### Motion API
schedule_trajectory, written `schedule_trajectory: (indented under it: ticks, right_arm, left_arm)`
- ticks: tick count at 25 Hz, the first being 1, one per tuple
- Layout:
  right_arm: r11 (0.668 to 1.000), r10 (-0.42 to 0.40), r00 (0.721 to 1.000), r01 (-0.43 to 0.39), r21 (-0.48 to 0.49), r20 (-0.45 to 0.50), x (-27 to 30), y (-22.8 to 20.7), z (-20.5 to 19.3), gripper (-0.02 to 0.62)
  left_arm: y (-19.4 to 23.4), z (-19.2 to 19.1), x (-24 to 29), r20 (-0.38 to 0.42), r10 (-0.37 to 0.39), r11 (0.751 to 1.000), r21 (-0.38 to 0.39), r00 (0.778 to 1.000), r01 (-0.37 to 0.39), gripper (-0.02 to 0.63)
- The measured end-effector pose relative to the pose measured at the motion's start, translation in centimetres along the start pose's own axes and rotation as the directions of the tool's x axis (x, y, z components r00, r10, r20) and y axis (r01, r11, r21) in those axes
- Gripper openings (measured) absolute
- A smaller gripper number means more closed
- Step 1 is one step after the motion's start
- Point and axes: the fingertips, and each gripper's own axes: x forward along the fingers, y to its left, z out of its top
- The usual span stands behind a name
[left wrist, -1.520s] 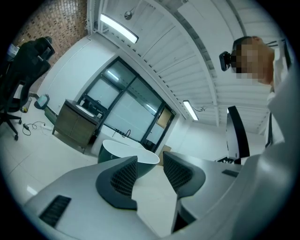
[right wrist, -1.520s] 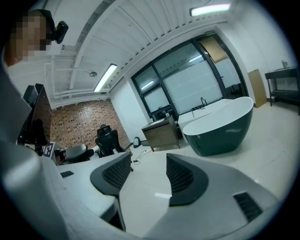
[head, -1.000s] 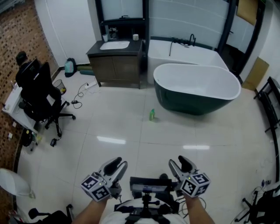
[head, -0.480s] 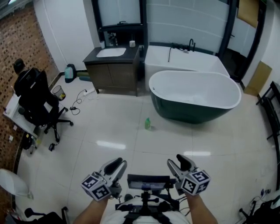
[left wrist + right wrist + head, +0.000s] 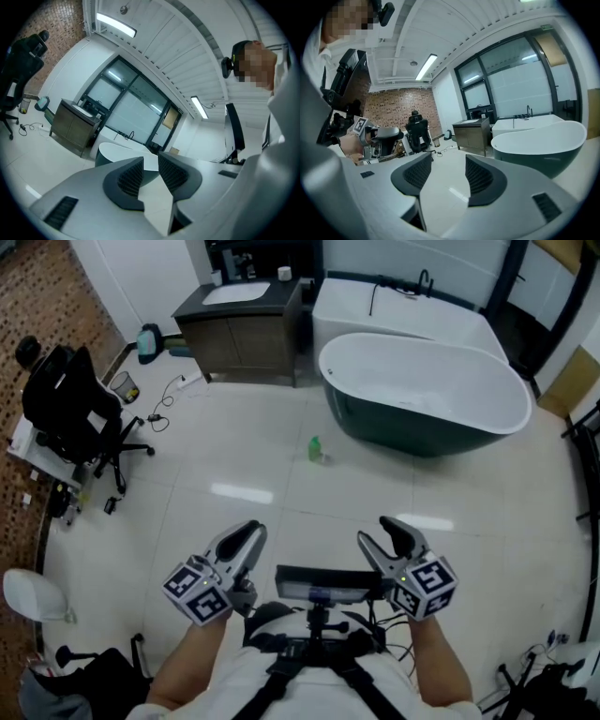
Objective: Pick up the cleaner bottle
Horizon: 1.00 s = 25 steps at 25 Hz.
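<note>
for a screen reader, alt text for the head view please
A small green cleaner bottle stands on the pale floor before a dark bathtub. Near the bottom, the person holds the left claw, just closed on nothing, and the open right claw, both well short of it.
</note>
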Motion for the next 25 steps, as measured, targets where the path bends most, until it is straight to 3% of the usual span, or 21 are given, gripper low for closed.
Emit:
schedule_trajectory:
  ticks: [10, 18, 25]
  right_arm:
    - [0.997, -0.054, 0.999, 0.054, 0.058, -0.003, -1.3, -4.6, -0.9, 0.083]
    - [0.99, -0.024, 1.0, 0.024, 0.138, -0.002, 0.1, -5.1, -2.1, 0.016]
    - [0.98, -0.001, 0.999, -0.006, 0.198, 0.037, 2.8, -4.1, -1.1, 0.0]
  left_arm:
    - [-1.6, -0.9, 3.9, -0.028, -0.003, 1.0, 0.007, 1.0, 0.003, 0.091]
    - [-0.4, -2.0, 3.3, -0.054, 0.053, 0.999, -0.01, 0.997, -0.053, 0.091]
    - [3.2, -1.5, 3.0, -0.058, 0.061, 0.997, -0.045, 0.996, -0.064, 0.091]
